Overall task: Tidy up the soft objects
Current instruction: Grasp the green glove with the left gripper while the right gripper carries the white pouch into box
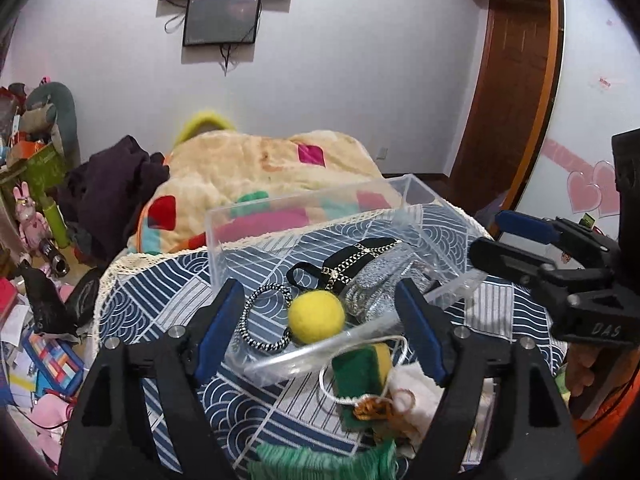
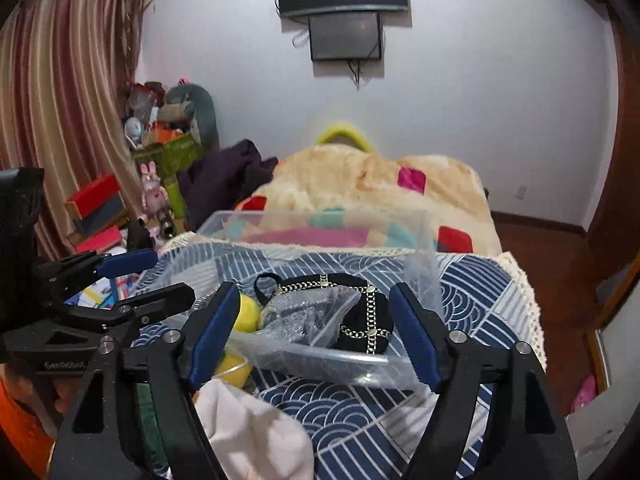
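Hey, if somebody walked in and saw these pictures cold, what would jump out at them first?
Probably the yellow felt ball inside the clear plastic box on the blue patterned cloth, next to a black pouch with gold chain trim. Both the left gripper and right gripper hang open before the box.

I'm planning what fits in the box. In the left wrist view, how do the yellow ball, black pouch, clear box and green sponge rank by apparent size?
1. clear box
2. black pouch
3. yellow ball and green sponge: look alike; the sponge is nearer, so unsure.
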Action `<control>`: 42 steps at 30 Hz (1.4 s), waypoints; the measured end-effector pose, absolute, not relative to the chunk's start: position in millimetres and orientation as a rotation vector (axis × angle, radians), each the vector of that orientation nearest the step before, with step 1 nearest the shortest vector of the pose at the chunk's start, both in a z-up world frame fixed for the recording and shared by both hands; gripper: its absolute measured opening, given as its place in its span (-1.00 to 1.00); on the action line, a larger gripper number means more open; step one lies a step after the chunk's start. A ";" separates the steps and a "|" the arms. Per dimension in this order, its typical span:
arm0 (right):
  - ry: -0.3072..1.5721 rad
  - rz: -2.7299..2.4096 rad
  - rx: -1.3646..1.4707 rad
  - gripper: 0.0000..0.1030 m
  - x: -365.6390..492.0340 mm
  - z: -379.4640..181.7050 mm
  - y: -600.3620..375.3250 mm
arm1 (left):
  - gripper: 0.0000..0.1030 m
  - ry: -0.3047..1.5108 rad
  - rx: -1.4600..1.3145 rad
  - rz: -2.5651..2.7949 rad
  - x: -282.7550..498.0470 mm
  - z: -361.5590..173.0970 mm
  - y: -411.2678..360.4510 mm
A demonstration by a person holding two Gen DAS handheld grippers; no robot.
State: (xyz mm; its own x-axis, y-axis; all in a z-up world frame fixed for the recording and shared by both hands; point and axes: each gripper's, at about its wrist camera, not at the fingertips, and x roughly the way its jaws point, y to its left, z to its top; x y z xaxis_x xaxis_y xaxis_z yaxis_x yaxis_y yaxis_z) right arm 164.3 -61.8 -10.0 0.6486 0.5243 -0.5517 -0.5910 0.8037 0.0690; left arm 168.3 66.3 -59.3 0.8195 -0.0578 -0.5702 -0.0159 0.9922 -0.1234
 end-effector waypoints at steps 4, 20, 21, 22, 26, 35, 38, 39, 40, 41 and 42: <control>0.553 0.628 -0.118 0.65 147.0 -7.2 -69.8 | 0.84 0.587 -0.116 0.000 146.4 -57.1 66.1; 0.777 0.707 -0.117 0.65 124.6 -78.5 -58.1 | 0.88 0.782 -0.213 -0.006 100.0 -136.8 71.7; 0.788 0.707 -0.120 0.65 125.0 -82.5 -55.6 | 0.88 0.798 -0.219 -0.005 99.6 -142.5 71.0; 0.800 0.709 -0.120 0.65 126.3 -86.4 -53.2 | 0.88 0.811 -0.223 -0.002 99.0 -148.9 69.5; 0.846 0.720 -0.101 0.62 131.9 -97.0 -48.5 | 0.88 0.817 -0.238 0.002 95.5 -162.8 64.7; 0.834 0.754 -0.099 -0.57 122.8 -96.8 -53.6 | 0.19 0.778 -0.291 -0.055 83.5 -165.6 63.8; 0.803 0.747 -0.115 -0.73 117.3 -91.4 -56.5 | -0.01 0.773 -0.277 -0.054 79.0 -164.3 61.8; 0.796 0.748 -0.113 -0.74 117.2 -89.8 -58.0 | -0.09 0.771 -0.278 -0.055 78.2 -164.2 62.2; 0.785 0.746 -0.107 -0.75 116.7 -87.2 -60.7 | -0.14 0.767 -0.277 -0.057 76.3 -162.7 62.3; 0.774 0.742 -0.102 -0.76 116.0 -84.6 -63.5 | -0.21 0.762 -0.273 -0.055 74.2 -160.5 62.2; 0.761 0.736 -0.096 -0.76 114.9 -81.3 -66.2 | -0.26 0.758 -0.270 -0.054 72.8 -158.8 63.1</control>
State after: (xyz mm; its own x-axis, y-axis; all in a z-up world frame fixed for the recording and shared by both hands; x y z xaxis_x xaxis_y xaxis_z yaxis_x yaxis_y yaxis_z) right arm 114.9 -66.2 -81.3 0.4900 0.5720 -0.6579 -0.6383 0.7494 0.1762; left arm 72.8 63.0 -158.8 0.7269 -0.1449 -0.6713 -0.0491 0.9640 -0.2613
